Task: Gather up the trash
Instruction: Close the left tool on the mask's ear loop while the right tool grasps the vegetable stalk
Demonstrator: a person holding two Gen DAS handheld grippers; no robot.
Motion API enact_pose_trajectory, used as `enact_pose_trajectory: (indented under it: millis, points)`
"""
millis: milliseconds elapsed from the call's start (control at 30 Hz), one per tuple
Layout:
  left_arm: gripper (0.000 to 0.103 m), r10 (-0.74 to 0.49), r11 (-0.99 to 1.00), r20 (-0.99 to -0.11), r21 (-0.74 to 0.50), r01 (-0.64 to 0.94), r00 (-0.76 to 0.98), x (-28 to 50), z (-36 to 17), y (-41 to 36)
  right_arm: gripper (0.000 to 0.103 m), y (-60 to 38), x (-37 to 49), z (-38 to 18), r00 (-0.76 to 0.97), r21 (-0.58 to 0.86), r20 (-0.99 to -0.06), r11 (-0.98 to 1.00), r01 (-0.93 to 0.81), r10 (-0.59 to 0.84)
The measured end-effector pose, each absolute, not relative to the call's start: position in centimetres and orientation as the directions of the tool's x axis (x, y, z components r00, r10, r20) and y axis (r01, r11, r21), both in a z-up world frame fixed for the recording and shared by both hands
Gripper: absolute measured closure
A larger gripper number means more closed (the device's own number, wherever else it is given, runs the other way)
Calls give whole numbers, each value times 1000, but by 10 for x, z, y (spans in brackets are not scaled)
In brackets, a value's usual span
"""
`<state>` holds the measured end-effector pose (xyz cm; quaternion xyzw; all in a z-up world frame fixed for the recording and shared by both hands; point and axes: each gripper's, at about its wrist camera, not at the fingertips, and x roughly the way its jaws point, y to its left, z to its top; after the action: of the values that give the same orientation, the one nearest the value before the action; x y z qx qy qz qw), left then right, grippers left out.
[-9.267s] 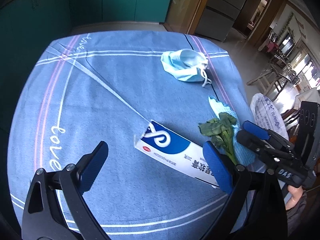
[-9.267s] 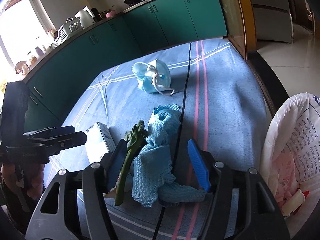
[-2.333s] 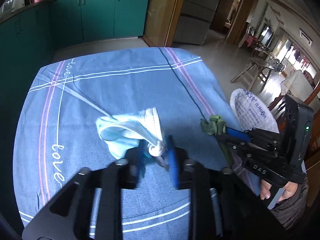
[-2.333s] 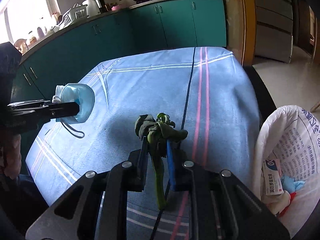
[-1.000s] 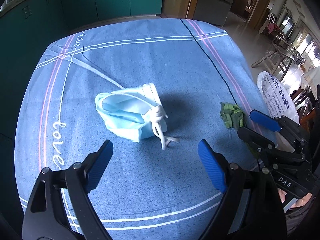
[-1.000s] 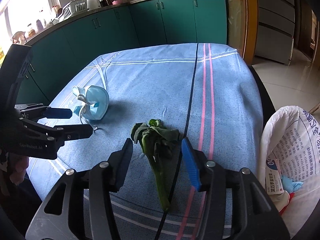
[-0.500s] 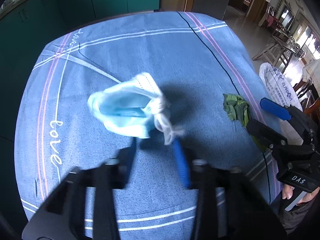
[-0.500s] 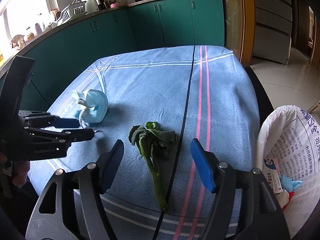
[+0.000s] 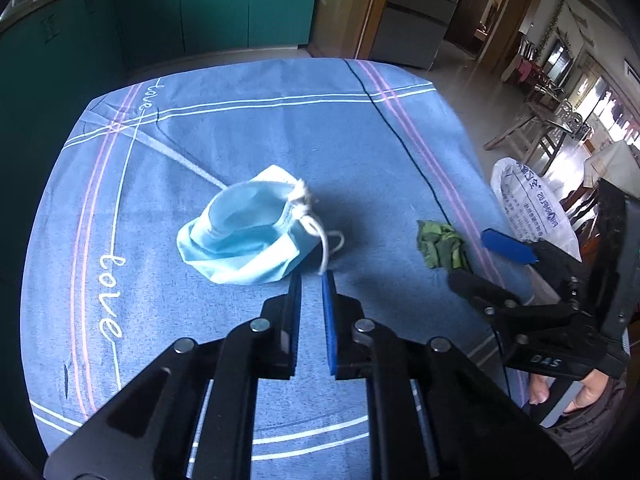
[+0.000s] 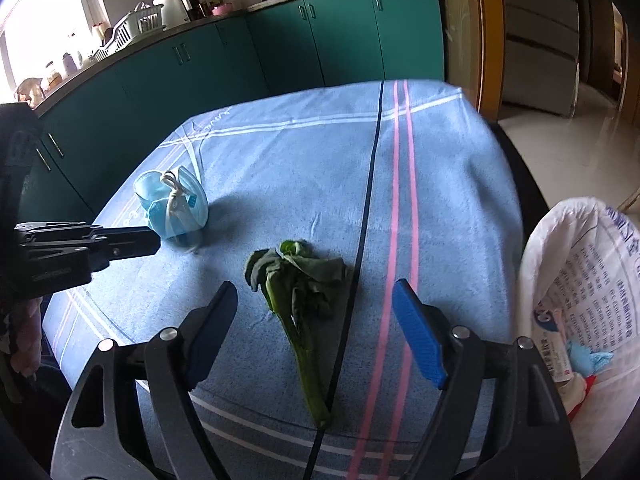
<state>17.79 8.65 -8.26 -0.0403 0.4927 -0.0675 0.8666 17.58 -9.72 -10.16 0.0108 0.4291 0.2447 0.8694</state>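
A crumpled light-blue face mask (image 9: pixel 244 232) with white ear loops lies on the blue tablecloth (image 9: pixel 224 132). My left gripper (image 9: pixel 311 280) is shut just short of it, its tips beside a dangling loop; I cannot tell if the loop is pinched. The mask also shows in the right wrist view (image 10: pixel 172 204), with the left gripper (image 10: pixel 154 242) at its near side. A wilted green leafy vegetable (image 10: pixel 298 280) lies on the cloth between the pads of my open right gripper (image 10: pixel 316 300). It also shows in the left wrist view (image 9: pixel 440 242), just beyond the right gripper (image 9: pixel 480 256).
A white printed trash bag (image 10: pixel 592 280) hangs open off the table's right edge, holding a box and a blue cloth. It shows in the left wrist view (image 9: pixel 532 208) too. Teal cabinets (image 10: pixel 240 64) run behind the table. The person's hand (image 9: pixel 576 392) holds the right gripper.
My left gripper has closed from wide open and now sits at the mask's loop. My right gripper has opened wider around the vegetable lying on the cloth.
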Motion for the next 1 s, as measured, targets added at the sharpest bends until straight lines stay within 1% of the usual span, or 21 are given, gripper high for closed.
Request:
enact_pose_trajectory:
  millis: [200,233,267,300,333,367,400,433,467,500,533,567,667,767,900,1000]
  points:
    - [91,-150,989,-848,-126,82,508,176,-83,83,26,-91,178,-107,503,208,-758,884,-418,416]
    - [91,-145,989,-850,-122,79,507,177,-83,83,29,-90,179,-107,502,208,-757,883,-420,417]
    - [88,-141,990,-850,-119,75,508,177,-84,83,32,-89,178,-107,502,206,-757,883,-423,417]
    - [77,-135,991,-850,-116,68,510,178,-84,84,33,-88,178,-107,505,196,-758,884,-426,411]
    - [69,-126,992,-849,-112,58,513,179,-84,86,37,-87,178,-107,508,186,-760,884,-428,406]
    - [53,-113,993,-846,-104,46,522,179,-82,87,43,-85,178,-107,512,175,-761,885,-431,400]
    - [42,-91,996,-839,-88,30,537,179,-80,88,47,-83,177,-106,514,164,-761,884,-438,396]
    - [38,-70,997,-831,-71,19,551,180,-79,89,59,-82,175,-106,512,161,-760,880,-447,400]
    - [30,-51,998,-827,-53,12,561,180,-77,89,72,-82,175,-106,507,167,-758,874,-457,410]
    - [23,-22,1000,-820,-24,4,572,180,-76,88,76,-81,175,-106,499,177,-756,867,-466,423]
    - [22,-3,1000,-814,-3,0,580,180,-75,86,80,-81,175,-106,494,184,-755,863,-469,430]
    - [21,7,1000,-812,10,1,583,181,-75,86,81,-82,175,-106,492,191,-754,863,-469,434]
    - [14,32,999,-810,42,4,586,181,-77,81,81,-83,175,-106,490,201,-753,862,-465,440]
    - [11,49,998,-811,69,11,583,185,-79,79,81,-82,175,-105,489,204,-751,860,-467,444]
    - [9,82,991,-812,127,39,579,198,-84,71,81,-83,176,-103,489,209,-750,861,-464,445]
    - [9,83,987,-829,146,71,553,209,-94,68,81,-84,176,-103,488,212,-752,863,-458,444]
